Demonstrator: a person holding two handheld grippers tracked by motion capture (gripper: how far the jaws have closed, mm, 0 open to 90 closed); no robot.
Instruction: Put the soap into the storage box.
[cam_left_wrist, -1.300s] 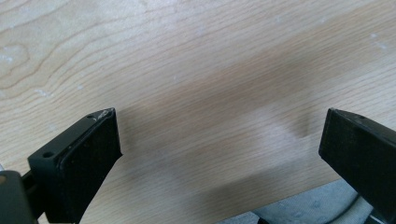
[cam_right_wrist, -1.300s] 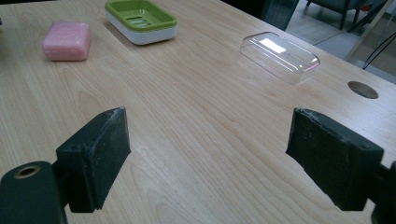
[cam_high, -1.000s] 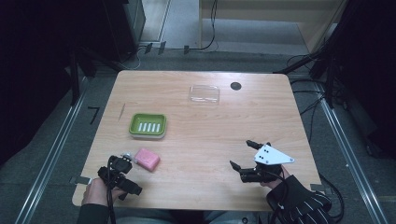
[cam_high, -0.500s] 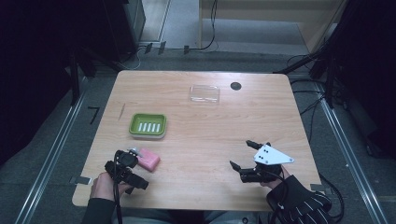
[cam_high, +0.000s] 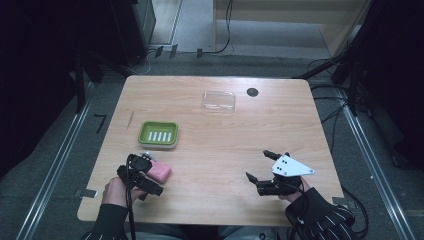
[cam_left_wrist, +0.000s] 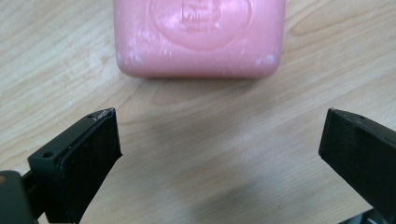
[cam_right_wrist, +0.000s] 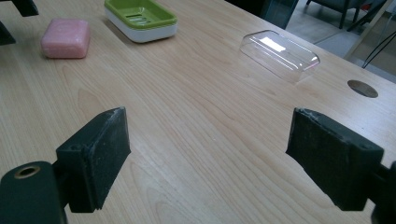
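Note:
A pink bar of soap (cam_high: 161, 171) lies flat on the wooden table (cam_high: 215, 145) near its front left corner. My left gripper (cam_high: 151, 175) is right beside it, open. In the left gripper view the soap (cam_left_wrist: 200, 37) lies just ahead of the wide-apart jaws of the left gripper (cam_left_wrist: 219, 121), not between them. My right gripper (cam_high: 256, 164) hovers open over bare wood at the front right, holding nothing. Past the right gripper (cam_right_wrist: 208, 121), the right gripper view shows the soap (cam_right_wrist: 66, 37) far off.
A green soap dish (cam_high: 158, 134) on a white base sits just behind the soap, also seen as the dish (cam_right_wrist: 140, 16). A clear plastic lid (cam_high: 219, 100) rests near the far edge beside a round cable hole (cam_high: 252, 92).
My left gripper has moved forward and right, closing in on the pink soap. The right gripper has stayed in place.

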